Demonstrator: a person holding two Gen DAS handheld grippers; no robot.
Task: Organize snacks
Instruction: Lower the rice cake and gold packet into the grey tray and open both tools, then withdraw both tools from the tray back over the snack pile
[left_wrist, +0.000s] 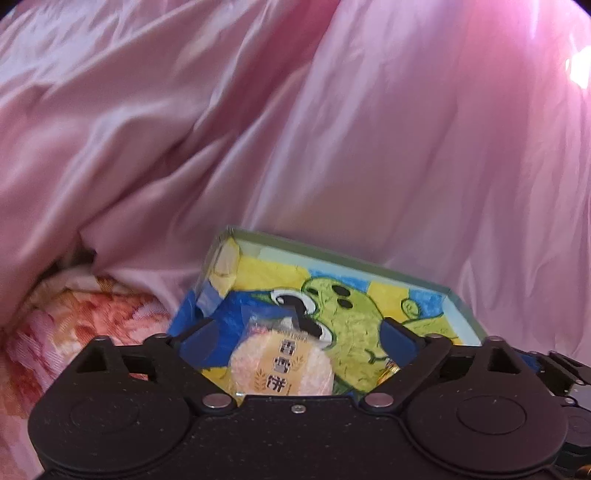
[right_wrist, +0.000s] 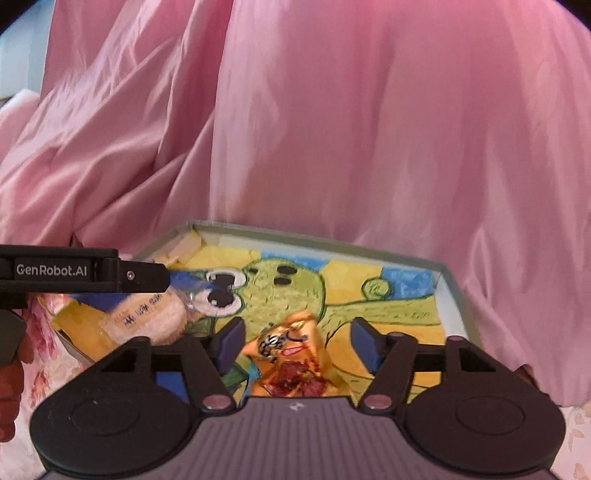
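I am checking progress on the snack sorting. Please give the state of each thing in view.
Box: open, no lid on it, drawing inside.
Rice cracker: wrapped, in the box, between open fingers.
Orange snack packet: sealed, lying in the box.
Left hand-held gripper: open.
Right hand-held gripper: open, packet between the fingers, not pressed.

Ahead of me a great sweep of pink satin cloth (left_wrist: 332, 129) fills nearly all I see, hanging in long soft folds with a glossy sheen. At the upper right of my left view a bright light (left_wrist: 578, 70) glares through it. Low on the left, beneath the edge of the satin, lies a flowered blanket (left_wrist: 74, 314) in pink, orange and cream, its weave fuzzy. From my right view the same flowered fabric shows at the lower left and lower right corners.
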